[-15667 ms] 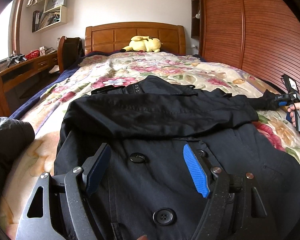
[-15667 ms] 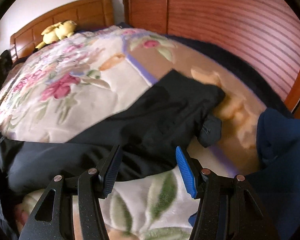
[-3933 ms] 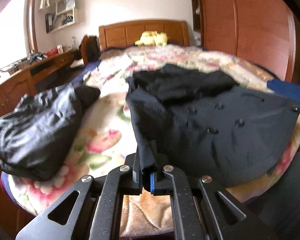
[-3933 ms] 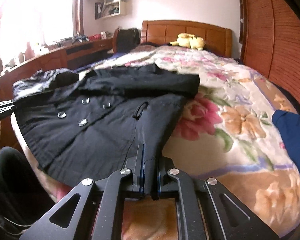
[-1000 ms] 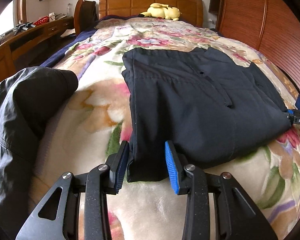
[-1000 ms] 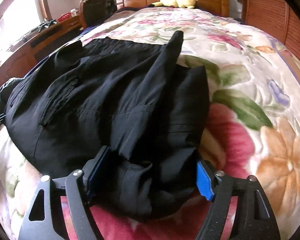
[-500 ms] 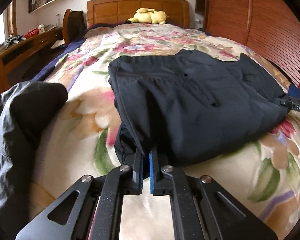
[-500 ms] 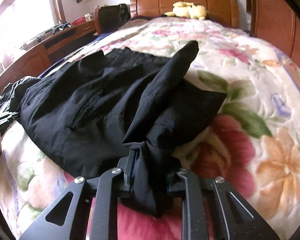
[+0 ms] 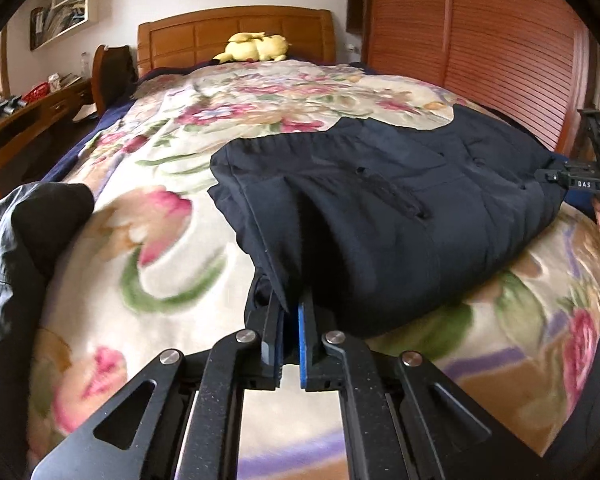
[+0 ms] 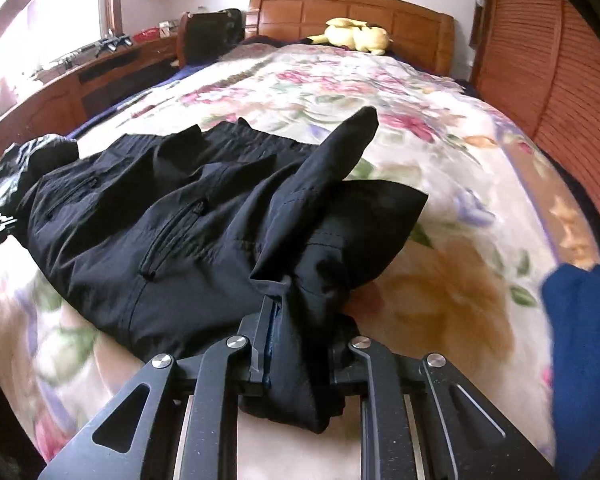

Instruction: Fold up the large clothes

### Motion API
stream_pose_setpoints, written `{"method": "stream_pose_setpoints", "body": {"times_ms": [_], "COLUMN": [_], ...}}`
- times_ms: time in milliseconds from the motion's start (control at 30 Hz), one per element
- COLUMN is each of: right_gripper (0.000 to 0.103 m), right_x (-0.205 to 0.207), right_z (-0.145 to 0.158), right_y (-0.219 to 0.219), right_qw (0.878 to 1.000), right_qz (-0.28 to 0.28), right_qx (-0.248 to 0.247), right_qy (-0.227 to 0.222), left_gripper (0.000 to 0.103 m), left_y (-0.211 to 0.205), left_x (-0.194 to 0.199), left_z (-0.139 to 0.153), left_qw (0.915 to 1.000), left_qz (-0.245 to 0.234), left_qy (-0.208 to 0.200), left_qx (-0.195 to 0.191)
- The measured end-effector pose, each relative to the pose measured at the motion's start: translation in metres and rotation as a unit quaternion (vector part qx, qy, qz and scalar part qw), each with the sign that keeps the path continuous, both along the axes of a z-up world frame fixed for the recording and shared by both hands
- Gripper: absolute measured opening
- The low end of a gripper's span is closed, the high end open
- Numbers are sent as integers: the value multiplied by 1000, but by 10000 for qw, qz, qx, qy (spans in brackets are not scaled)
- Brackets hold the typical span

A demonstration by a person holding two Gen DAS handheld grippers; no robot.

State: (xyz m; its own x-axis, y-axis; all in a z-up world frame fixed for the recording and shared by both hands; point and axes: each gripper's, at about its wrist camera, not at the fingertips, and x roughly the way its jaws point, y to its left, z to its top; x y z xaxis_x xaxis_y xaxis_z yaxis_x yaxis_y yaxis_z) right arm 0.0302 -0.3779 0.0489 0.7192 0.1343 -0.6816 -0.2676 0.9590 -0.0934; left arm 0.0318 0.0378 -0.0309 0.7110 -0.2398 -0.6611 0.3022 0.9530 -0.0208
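Left gripper point(image 9: 289, 340) pinches one near corner of the half-folded black coat point(image 9: 380, 208) on the bed point(image 9: 160, 208); right gripper point(image 10: 300, 344) clamps a thicker bunch; uneven lifting could likely undo the fold.

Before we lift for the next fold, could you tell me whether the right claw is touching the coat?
Touching. The right wrist view shows the right claw shut on a bunched corner of the coat.

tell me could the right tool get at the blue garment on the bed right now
Probably not yet: the right tool is shut on a bunched corner of the black folded coat. The blue garment lies uncovered beside it on the floral blanket.
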Motion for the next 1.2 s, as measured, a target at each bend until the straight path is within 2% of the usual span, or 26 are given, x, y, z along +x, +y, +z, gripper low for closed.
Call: {"method": "stream_pose_setpoints", "body": {"times_ms": [167, 300, 500, 600, 767, 1200], "right_gripper": [18, 18, 18, 18, 17, 15], "right_x": [-14, -14, -23, -27, -34, -35], "right_z": [-1, 8, 27, 36, 64, 90], "right_y": [0, 4, 6, 13, 43, 135], "right_qw": [10000, 9999, 9997, 9995, 9979, 9868], "right_qz": [-49, -102, -110, -74, 239, 1271], "right_qx": [-53, -113, -157, -144, -152, -95], "right_qy": [35, -28, -152, -284, -589, -1002], "left_gripper": [6, 7, 15, 22, 35, 38], "left_y": [-7, -1, 9, 14, 29, 61], "left_x": [-12, -12, -14, -19, -23, -25], "left_z": [4, 6, 8, 14, 26, 33], "left_qw": [9999, 9999, 9997, 9989, 9961, 9908], "left_qz": [75, 120, 144, 215, 427, 890], "left_qy": [-118, -94, -153, -358, -640, -890], "left_qx": [69, -41, -153, -205, -434, -497]}}
